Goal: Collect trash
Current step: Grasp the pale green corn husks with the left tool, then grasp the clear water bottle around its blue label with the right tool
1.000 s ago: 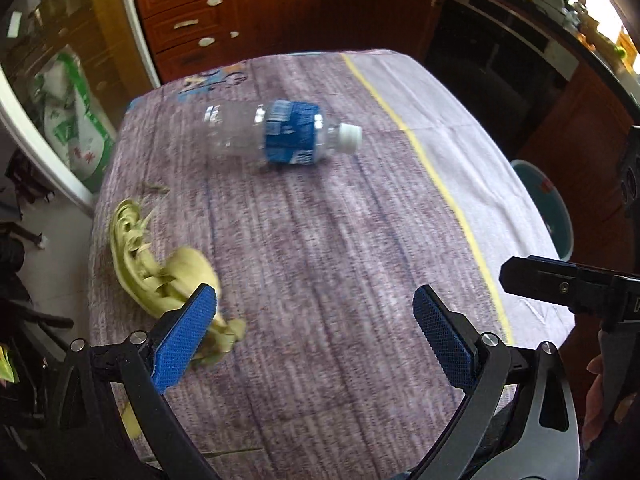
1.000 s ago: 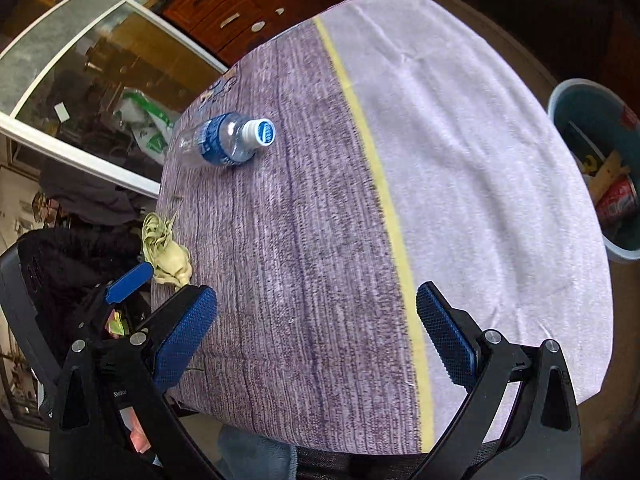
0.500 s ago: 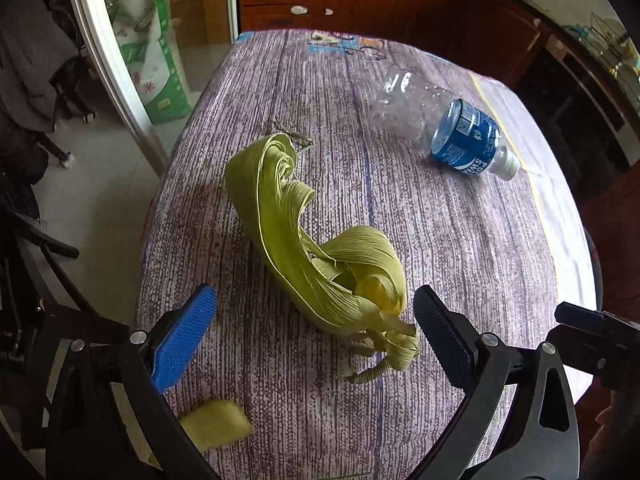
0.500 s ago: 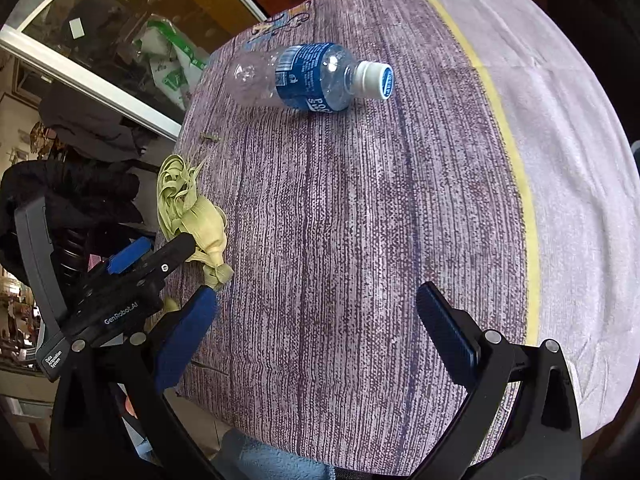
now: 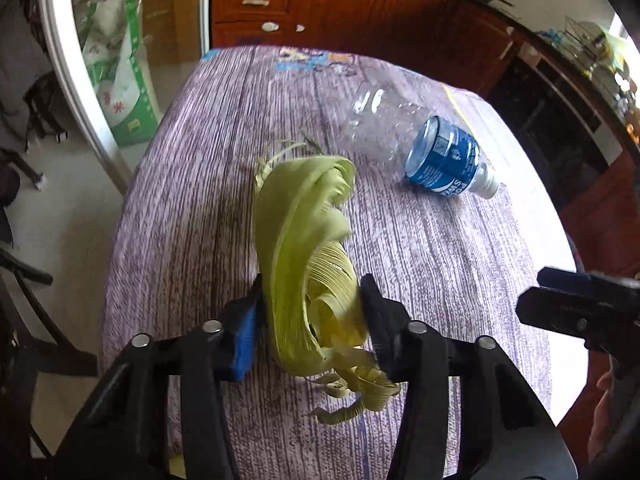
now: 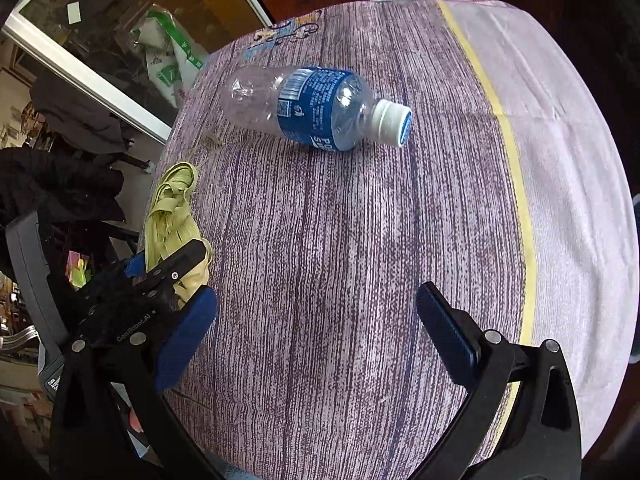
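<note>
While the left claw [image 5: 312, 320] closes its jaws around the corn husk [image 5: 308, 248] lying on the tabletop [image 5: 460, 260] near the plastic bottle [image 5: 420, 144] to lift it as trash, the right claw [image 6: 316, 320] hangs spread and empty, that bottle [image 6: 316, 108] lying ahead of it.

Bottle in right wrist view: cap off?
No, the bottle lies on its side on the tablecloth with its white cap screwed on.
</note>
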